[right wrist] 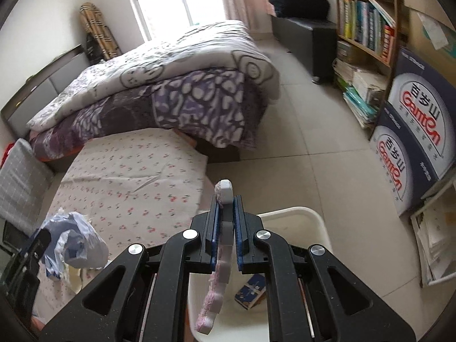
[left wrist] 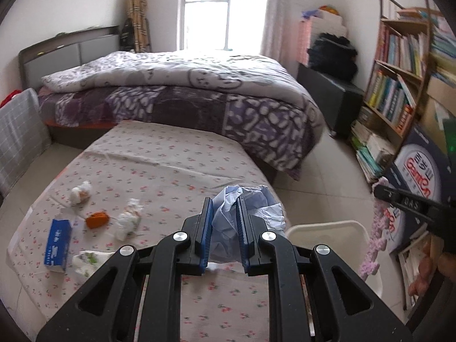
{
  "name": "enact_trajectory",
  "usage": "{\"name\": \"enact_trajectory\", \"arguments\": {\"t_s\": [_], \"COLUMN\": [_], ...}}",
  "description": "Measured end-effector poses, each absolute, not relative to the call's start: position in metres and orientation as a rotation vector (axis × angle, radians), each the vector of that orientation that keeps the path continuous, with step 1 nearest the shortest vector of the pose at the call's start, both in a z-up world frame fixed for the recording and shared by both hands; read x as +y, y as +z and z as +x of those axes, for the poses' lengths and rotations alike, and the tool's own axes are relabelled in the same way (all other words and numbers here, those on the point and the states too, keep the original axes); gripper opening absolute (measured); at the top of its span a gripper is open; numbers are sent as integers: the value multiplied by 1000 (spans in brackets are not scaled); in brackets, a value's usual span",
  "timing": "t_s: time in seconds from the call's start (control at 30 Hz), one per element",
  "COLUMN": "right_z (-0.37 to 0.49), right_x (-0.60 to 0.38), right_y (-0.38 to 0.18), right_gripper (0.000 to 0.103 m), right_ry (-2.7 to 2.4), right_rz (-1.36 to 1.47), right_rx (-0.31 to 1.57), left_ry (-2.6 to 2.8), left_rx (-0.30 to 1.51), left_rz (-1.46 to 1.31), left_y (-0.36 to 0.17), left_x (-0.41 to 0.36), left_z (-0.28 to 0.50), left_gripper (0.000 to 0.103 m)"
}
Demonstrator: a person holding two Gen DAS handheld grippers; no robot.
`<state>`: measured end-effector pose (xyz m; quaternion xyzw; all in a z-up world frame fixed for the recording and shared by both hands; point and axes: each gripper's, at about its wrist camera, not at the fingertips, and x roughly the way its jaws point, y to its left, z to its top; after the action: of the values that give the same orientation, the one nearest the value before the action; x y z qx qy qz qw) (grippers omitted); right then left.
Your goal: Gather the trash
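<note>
My left gripper is shut on a crumpled pale blue plastic bag, held above the right edge of the floral-sheeted table; the bag also shows in the right wrist view. My right gripper is shut on a pink foam strip that hangs over the white bin. The strip and the bin show at the right of the left wrist view. On the table lie crumpled tissues, another wad, an orange piece and a blue tissue pack.
A small blue and tan box lies inside the bin. A bed with a purple quilt stands behind the table. A bookshelf and stacked Ganten cartons line the right wall. A grey checked cushion stands at left.
</note>
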<state>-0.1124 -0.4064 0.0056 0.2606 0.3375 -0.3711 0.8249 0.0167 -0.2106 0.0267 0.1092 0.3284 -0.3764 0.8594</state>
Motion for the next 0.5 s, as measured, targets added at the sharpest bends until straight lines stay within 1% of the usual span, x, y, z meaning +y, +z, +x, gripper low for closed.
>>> {"name": "enact_trajectory", "arguments": {"t_s": [0.1,0.2,0.23,0.27,0.3,0.37,0.5], "right_z": [-120,-130,-131,-134,-137,-142,-153], "right_x": [-414,-423,-425,-427,-429,-432,-439], "right_y": [5,2,2,1,1,3,5], "right_gripper": [10,14,17,28,35,36,47], "right_ry": [-810,-836,-843,-850,-857,-872,-905], "right_rz": [565,585,588,592,597,598,608], "right_rx": [719,726,729,730,725,719,696], "left_ry": [-825,-857,-868,-879,-887,-906,-942], "left_rx": [695,704,707,708,708,710,729], "left_rz": [246,264,270,278,284,298,308], "left_y": [22,17,15,13,12,8,3], "left_x": [-222,-235,-240,-244,-247,-254,-265], "left_z": [5,-7,-11,-15,-18,-26,-37], "left_gripper": [17,17,17,17,17,17,17]}}
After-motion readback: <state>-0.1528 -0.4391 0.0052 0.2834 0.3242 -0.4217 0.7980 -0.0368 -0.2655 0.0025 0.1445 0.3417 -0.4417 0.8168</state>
